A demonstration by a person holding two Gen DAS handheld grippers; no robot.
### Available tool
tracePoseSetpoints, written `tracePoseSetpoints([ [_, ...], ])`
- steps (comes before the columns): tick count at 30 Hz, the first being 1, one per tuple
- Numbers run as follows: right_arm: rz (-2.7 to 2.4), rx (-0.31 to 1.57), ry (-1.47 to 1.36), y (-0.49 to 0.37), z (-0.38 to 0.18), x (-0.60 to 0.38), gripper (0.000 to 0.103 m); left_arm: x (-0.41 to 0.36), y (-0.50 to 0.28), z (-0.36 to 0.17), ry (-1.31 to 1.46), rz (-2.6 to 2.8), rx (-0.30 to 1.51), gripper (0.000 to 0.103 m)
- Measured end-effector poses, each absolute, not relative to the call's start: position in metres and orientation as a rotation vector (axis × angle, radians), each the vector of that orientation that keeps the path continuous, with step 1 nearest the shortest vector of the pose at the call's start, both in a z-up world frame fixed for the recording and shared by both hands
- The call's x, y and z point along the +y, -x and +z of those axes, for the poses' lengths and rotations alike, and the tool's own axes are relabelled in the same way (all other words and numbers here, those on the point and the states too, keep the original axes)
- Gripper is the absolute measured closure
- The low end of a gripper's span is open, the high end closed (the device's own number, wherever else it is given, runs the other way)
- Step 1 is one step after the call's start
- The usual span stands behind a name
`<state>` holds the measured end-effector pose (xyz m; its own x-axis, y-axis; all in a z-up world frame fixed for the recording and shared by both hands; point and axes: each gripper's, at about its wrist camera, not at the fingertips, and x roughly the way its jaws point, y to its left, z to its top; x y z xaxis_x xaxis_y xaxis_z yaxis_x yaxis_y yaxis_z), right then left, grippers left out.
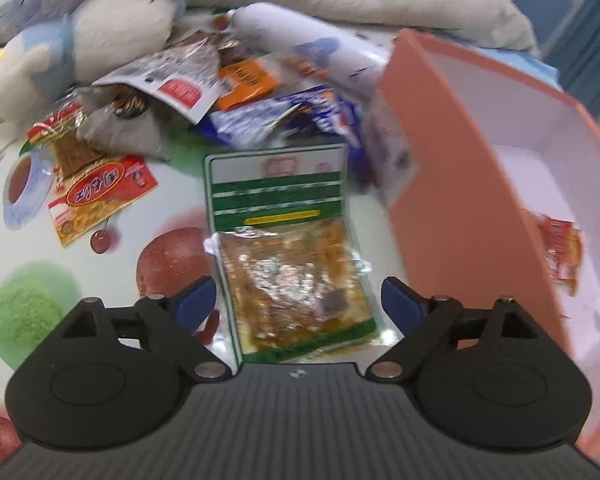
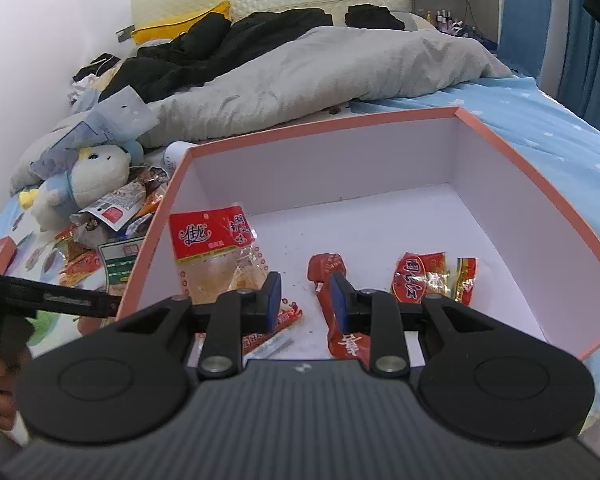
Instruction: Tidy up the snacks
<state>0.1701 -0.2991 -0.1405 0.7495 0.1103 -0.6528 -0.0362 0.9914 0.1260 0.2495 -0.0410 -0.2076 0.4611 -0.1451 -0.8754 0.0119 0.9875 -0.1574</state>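
Note:
A green and clear snack packet (image 1: 292, 264) lies flat on the fruit-print cloth, between the spread fingers of my open left gripper (image 1: 298, 300); whether they touch it I cannot tell. Behind it is a pile of snack packets (image 1: 236, 92). A red packet (image 1: 96, 196) lies to the left. The orange box (image 1: 452, 184) with a white inside stands to the right. In the right wrist view my right gripper (image 2: 305, 298) hovers open and empty over the box (image 2: 548, 184), above a red wrapper (image 2: 342, 320). A red-topped clear packet (image 2: 210, 252) and a red and gold packet (image 2: 432, 276) lie inside.
A plush toy (image 1: 88, 36) sits behind the pile at the left. A grey blanket (image 2: 320, 72) and dark clothes (image 2: 204, 48) cover the bed beyond. A white tube (image 1: 300, 36) lies behind the snacks. A second orange rim (image 2: 4, 252) shows at far left.

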Motion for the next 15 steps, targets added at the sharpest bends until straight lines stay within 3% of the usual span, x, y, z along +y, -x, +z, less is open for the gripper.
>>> tracePoseSetpoints([
  [9, 0.054, 0.7, -0.109, -0.157, -0.139, -0.311, 0.073, -0.055, -0.259, -0.234, 0.073, -0.037, 1.108, 0.012],
  [15, 0.041, 0.695, -0.113, -0.157, -0.136, -0.317, 0.073, -0.064, -0.258, -0.237, 0.019, -0.012, 1.072, 0.026],
])
